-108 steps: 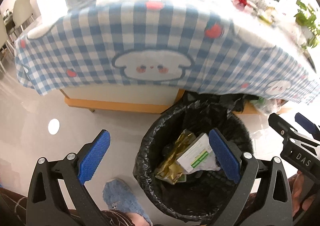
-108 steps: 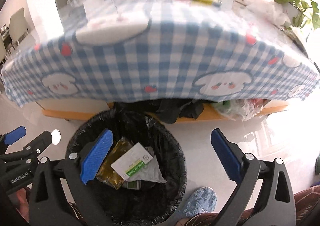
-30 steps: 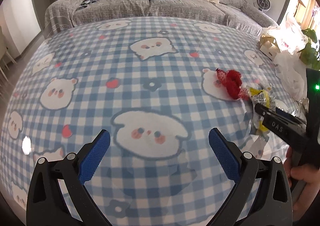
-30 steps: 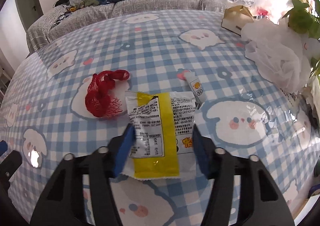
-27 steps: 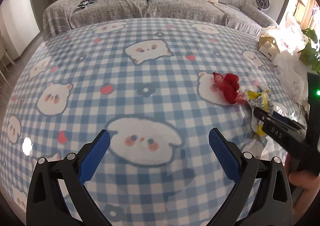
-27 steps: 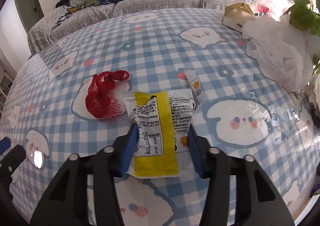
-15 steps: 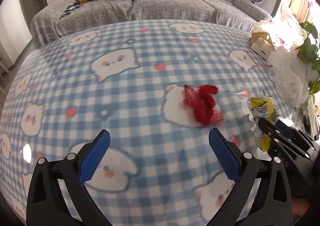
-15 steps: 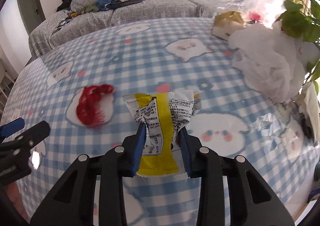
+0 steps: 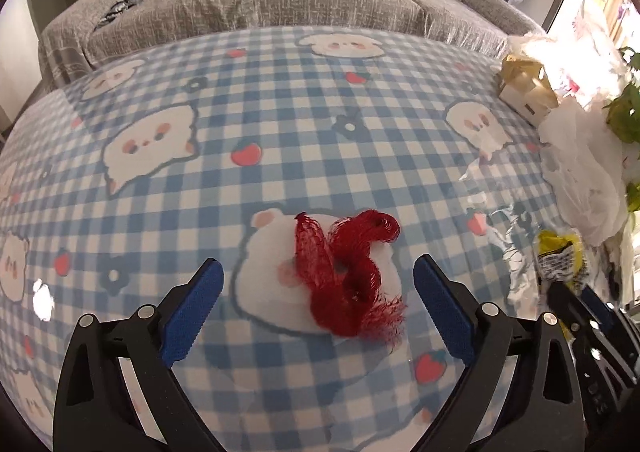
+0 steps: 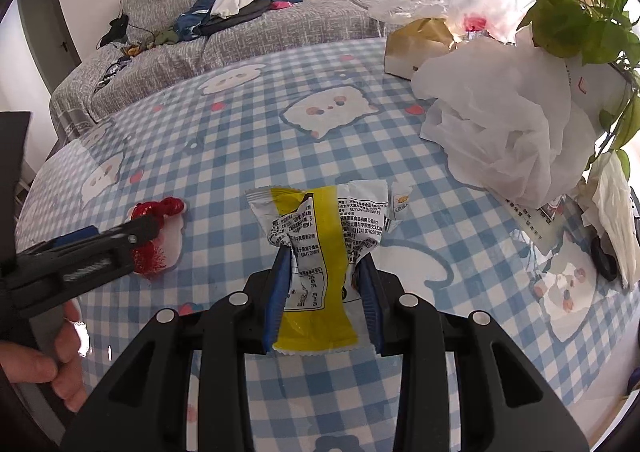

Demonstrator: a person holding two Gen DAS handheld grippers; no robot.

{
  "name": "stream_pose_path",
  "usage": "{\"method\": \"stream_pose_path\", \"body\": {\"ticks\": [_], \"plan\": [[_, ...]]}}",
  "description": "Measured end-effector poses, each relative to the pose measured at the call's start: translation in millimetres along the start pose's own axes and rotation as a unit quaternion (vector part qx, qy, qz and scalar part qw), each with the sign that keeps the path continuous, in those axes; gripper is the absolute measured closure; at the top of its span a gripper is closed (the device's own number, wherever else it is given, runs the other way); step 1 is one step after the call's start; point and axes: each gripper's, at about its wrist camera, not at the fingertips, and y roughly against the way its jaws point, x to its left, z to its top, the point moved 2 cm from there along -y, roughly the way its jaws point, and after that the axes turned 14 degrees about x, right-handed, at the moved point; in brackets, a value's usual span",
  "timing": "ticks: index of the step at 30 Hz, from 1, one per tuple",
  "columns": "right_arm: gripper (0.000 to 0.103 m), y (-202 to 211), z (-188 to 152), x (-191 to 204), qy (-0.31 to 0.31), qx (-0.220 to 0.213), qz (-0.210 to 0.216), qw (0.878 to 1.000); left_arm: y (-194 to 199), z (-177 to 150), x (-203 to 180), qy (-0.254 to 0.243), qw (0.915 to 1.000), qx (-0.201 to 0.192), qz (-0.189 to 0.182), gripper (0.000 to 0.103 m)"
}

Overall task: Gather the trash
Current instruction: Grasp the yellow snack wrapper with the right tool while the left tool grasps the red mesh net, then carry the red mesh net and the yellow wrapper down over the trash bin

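Observation:
A crumpled red mesh net lies on the blue checked tablecloth. My left gripper hovers over it, jaws wide and closing, the net between the blue pads but untouched. A yellow and white snack wrapper is lifted off the cloth, pinched between the pads of my right gripper, which is shut on it. In the left wrist view that wrapper shows at the right edge. The red net and the left gripper's finger also appear at the left of the right wrist view.
A small sachet lies just behind the wrapper. White plastic bags, a paper box and a green plant crowd the table's right side. A grey sofa with clothes stands behind the table.
My left gripper moved right across the table until the red net sits between its jaws. My right gripper closed on the wrapper and lifted it off the cloth.

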Motion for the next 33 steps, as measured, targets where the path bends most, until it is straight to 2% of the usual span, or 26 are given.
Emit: {"method": "stream_pose_path", "body": {"ticks": [2, 6, 9, 11, 13, 16, 24, 33], "plan": [[0.071, -2, 1, 1, 0.001, 0.001, 0.002, 1.000, -9, 1, -5, -0.010, 0.9997, 0.008, 0.023, 0.025], [0.071, -6, 2, 5, 0.004, 0.004, 0.004, 1.000, -14, 5, -3, -0.003, 0.9996, 0.008, 0.025, 0.033], [0.071, -7, 1, 9, 0.009, 0.003, 0.002, 1.000, -14, 7, -5, 0.000, 0.9993, 0.006, 0.036, 0.048], [0.071, -8, 1, 9, 0.011, 0.004, 0.000, 1.000, -13, 8, -4, 0.000, 0.9991, 0.006, 0.041, 0.067], [0.071, -8, 1, 9, 0.011, 0.006, -0.002, 1.000, -12, 8, -2, 0.003, 0.9991, 0.009, 0.042, 0.081], [0.071, -10, 2, 8, 0.009, 0.007, -0.003, 1.000, -9, 7, 0, -0.006, 0.9997, 0.015, 0.021, 0.085], [0.071, -3, 0, 13, 0.011, 0.007, -0.006, 1.000, 8, -5, 5, -0.012, 0.9996, -0.002, 0.024, 0.086], [0.071, 17, -11, 22, 0.012, -0.004, -0.011, 1.000, 24, -26, 11, -0.020, 0.9996, -0.003, 0.021, 0.086]]}}
